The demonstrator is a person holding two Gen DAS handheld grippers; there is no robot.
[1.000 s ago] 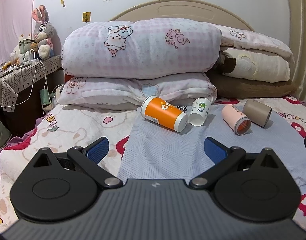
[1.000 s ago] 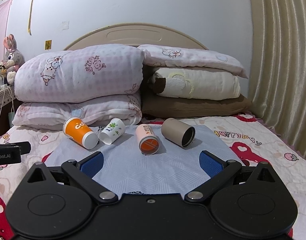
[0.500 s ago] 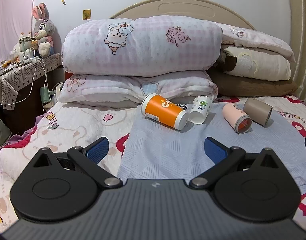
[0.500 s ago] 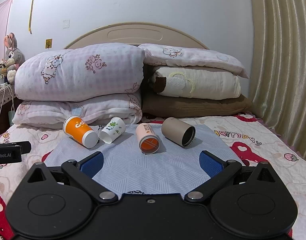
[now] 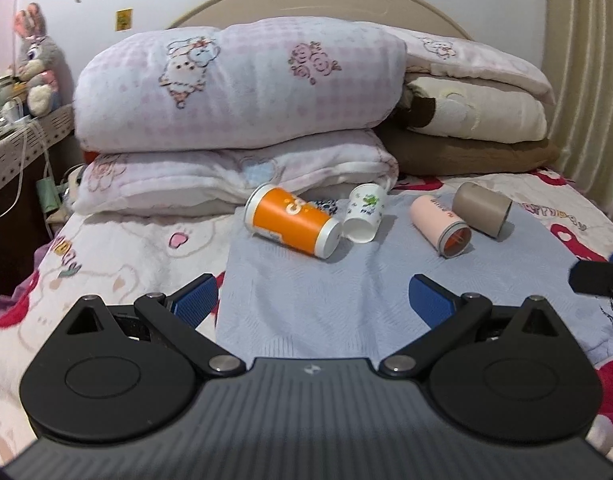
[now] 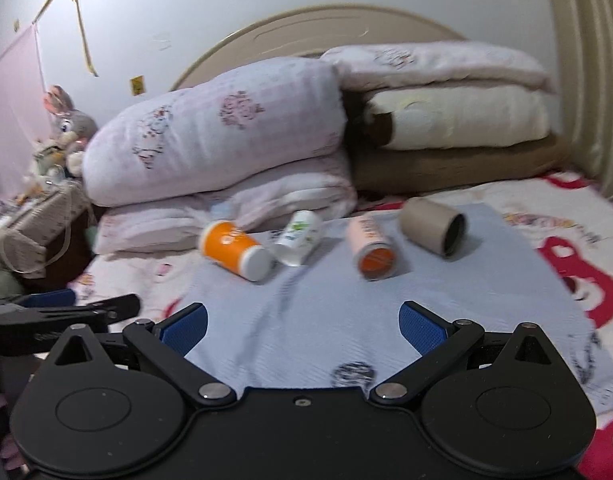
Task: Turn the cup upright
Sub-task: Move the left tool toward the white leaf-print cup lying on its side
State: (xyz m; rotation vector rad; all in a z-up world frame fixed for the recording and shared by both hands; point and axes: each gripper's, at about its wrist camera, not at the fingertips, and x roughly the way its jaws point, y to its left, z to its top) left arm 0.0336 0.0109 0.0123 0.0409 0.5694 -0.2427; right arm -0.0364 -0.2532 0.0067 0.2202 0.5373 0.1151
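Observation:
Several cups lie on their sides on a pale blue cloth (image 5: 346, 292) on the bed: an orange cup (image 5: 292, 226) (image 6: 232, 250), a small white cup with green print (image 5: 364, 214) (image 6: 298, 238), a pink cup (image 5: 440, 226) (image 6: 372, 248) and a brown cup (image 5: 482, 208) (image 6: 432, 228). My left gripper (image 5: 312, 300) is open and empty, short of the orange cup. My right gripper (image 6: 302, 324) is open and empty, short of the pink cup. The right gripper's tip shows at the right edge of the left wrist view (image 5: 598, 278); the left gripper shows at the left of the right wrist view (image 6: 66, 308).
Stacked pillows and folded quilts (image 5: 234, 92) stand just behind the cups against the headboard (image 5: 346, 4). A bedside table (image 5: 10, 148) with a plush rabbit (image 5: 36, 64) and cables is at the left. A curtain (image 5: 586, 80) hangs at the right.
Both grippers have moved forward toward the cups, and the right wrist view has tilted and swung left, now blurred. The cups have not moved.

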